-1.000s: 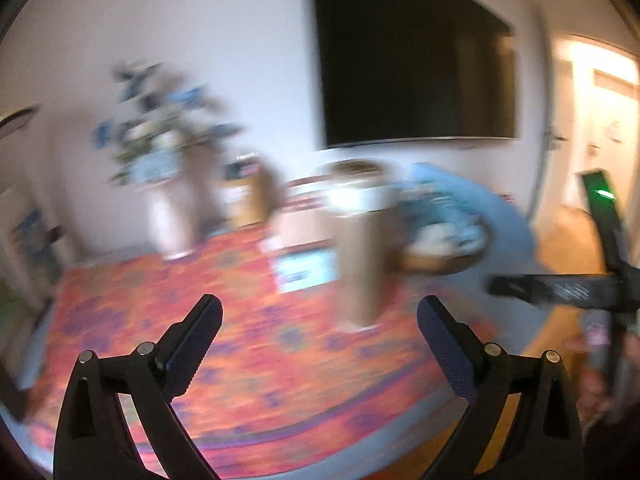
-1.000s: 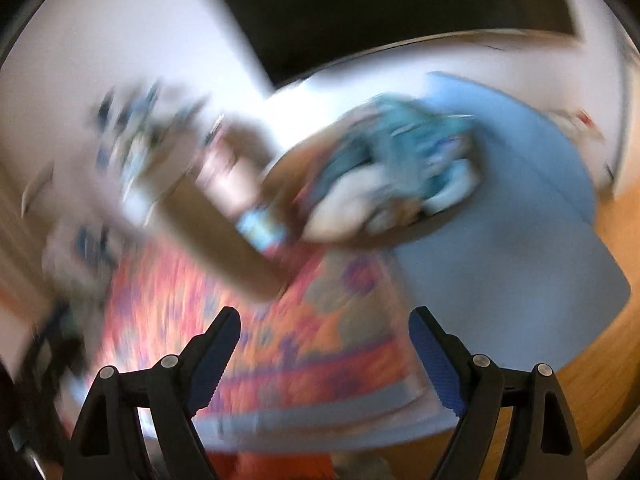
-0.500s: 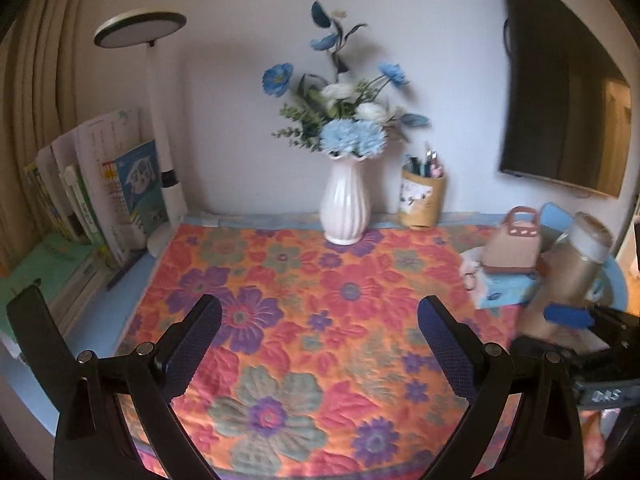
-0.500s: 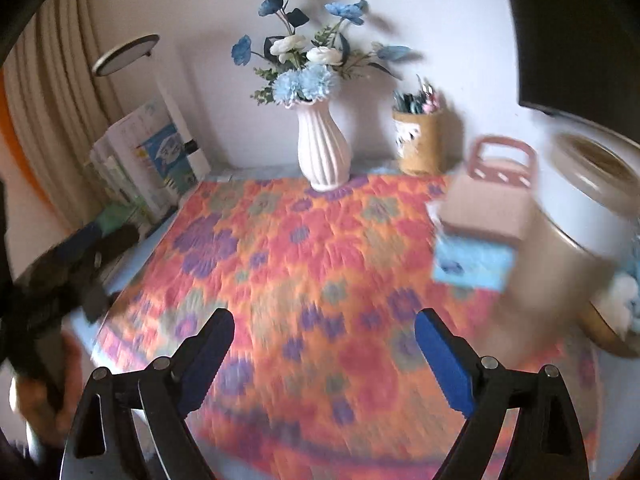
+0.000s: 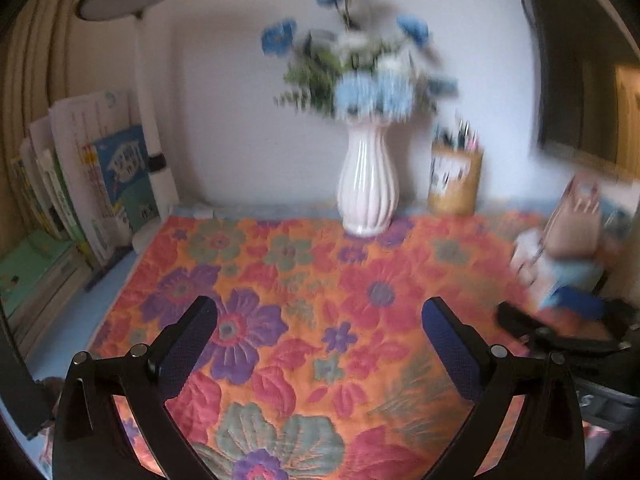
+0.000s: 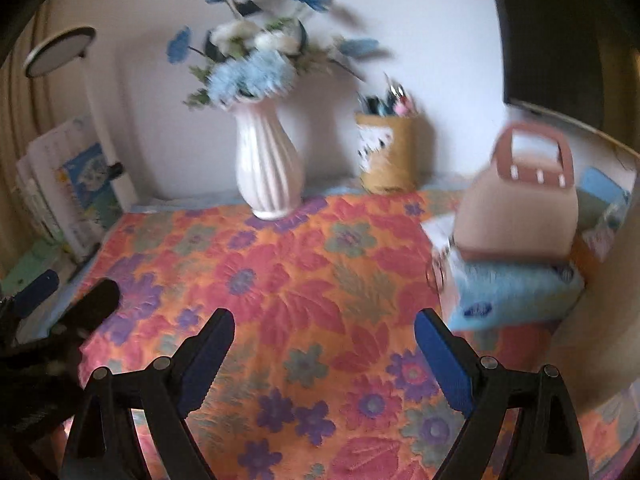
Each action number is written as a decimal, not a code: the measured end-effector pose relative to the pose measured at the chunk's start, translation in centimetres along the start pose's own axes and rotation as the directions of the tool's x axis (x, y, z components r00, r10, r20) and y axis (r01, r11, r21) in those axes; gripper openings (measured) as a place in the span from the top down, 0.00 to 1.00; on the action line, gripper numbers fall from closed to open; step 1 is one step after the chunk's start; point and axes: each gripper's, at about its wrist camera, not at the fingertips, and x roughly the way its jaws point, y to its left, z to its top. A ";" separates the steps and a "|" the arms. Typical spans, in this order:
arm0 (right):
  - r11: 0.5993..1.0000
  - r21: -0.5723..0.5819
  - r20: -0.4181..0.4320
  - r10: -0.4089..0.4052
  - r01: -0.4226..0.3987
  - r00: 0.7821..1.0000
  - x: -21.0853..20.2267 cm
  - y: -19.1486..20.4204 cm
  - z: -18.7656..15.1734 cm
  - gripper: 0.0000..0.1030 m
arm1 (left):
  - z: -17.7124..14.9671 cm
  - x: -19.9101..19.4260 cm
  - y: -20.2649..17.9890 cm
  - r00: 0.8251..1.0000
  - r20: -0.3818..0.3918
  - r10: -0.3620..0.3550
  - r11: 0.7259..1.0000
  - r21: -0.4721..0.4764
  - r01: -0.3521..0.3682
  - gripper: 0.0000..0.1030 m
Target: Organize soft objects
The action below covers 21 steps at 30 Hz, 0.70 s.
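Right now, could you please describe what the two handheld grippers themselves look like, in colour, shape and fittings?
Both look alike. The left gripper has two black angular plastic arms with triangular cut-outs, silver round pivot pins, and dark blue textured pads on the inner faces of its fingers. The right gripper is built the same, with brighter blue pads. No cables, sleeves or markings show clearly.

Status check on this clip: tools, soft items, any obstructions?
Left tool open, empty. Right tool open, empty, over floral mat. No soft item reached yet; pink bag sits on blue pack at right. Vase stands behind.
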 end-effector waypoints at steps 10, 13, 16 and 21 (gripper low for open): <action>0.991 -0.081 0.031 -0.106 0.108 0.994 0.8 1.5 -1.4 0.08 | -2.0 3.8 2.6 0.991 -0.122 -0.055 0.985 -0.172 0.033 0.01; 0.985 -0.103 0.060 -0.129 0.135 0.990 0.4 2.2 -1.6 0.07 | -2.1 3.5 2.6 0.994 -0.105 -0.033 0.985 -0.171 0.014 0.01; 0.983 -0.114 0.068 -0.137 0.145 0.988 0.2 2.3 -1.7 0.04 | -2.2 3.7 2.6 0.991 -0.123 -0.046 0.985 -0.172 0.024 0.01; 0.984 -0.110 0.067 -0.136 0.143 0.988 0.2 2.3 -1.6 0.04 | -2.2 3.9 2.6 0.992 -0.124 -0.037 0.986 -0.164 0.016 0.01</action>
